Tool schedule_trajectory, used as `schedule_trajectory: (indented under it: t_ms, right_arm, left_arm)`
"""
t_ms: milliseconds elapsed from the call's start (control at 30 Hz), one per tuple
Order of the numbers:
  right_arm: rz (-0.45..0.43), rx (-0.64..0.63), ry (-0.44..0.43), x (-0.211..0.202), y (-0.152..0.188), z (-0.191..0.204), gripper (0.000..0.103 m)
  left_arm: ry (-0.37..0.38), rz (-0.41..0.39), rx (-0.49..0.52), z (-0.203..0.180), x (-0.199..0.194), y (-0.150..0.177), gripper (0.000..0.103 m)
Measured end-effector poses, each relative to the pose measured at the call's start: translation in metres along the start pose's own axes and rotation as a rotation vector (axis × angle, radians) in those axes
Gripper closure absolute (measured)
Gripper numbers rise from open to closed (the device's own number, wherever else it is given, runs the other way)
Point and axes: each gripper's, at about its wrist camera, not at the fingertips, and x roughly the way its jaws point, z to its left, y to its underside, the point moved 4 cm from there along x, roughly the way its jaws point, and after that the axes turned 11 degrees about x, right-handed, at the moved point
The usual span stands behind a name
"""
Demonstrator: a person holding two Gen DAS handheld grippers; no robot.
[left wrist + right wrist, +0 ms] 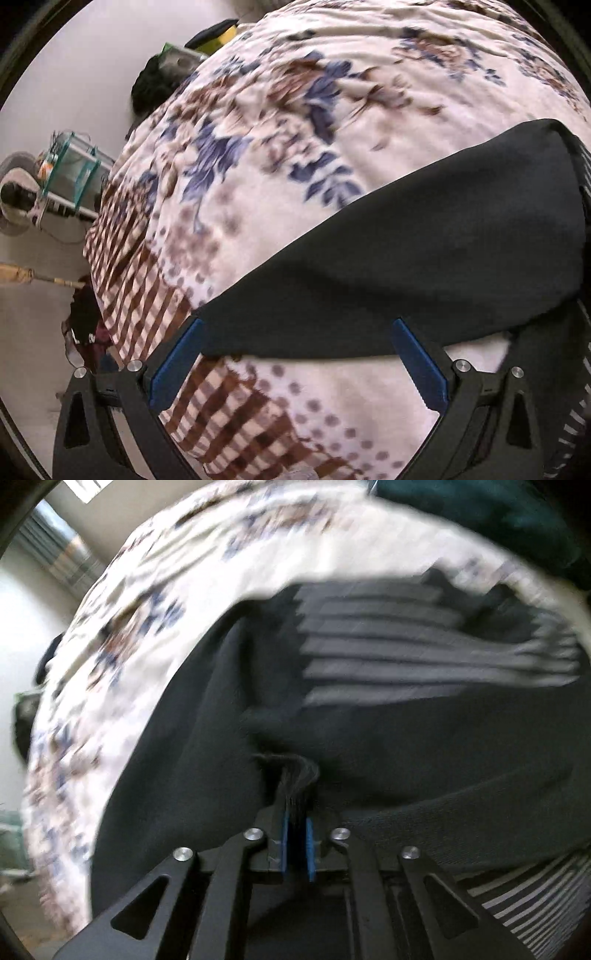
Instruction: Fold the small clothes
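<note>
The left gripper [295, 325] had its blue fingers [175, 365] spread wide apart and held nothing. Its tips sat at the lower edge of a dark garment [424, 251], which lay flat on the bed's flowery blanket [295, 110] and filled the right middle of the left wrist view. A striped bit of cloth peeked out at the far right edge of that view.

In the right wrist view, the right gripper [296, 812] had its fingers [284, 842] squeezed almost together, with a bunched bit of the dark garment [184, 757] pinched between them. The garment spread over the middle and lower left of this view. A striped cloth [388, 653] in grey and dark bands lay past it in the upper right, and more stripes showed at the lower right. This view was blurry.

Off the bed, at the left of the left wrist view, stood a fan [18, 195] and a clear box with green edges [74, 166]
</note>
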Motion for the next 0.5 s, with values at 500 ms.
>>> schedule_trajectory:
  t_ms: [500]
  right_arm:
    - [-0.127, 0.153, 0.661, -0.135, 0.039, -0.346, 0.046]
  left_arm:
    - [0.086, -0.022, 0.081, -0.048, -0.016, -0.002, 0.0]
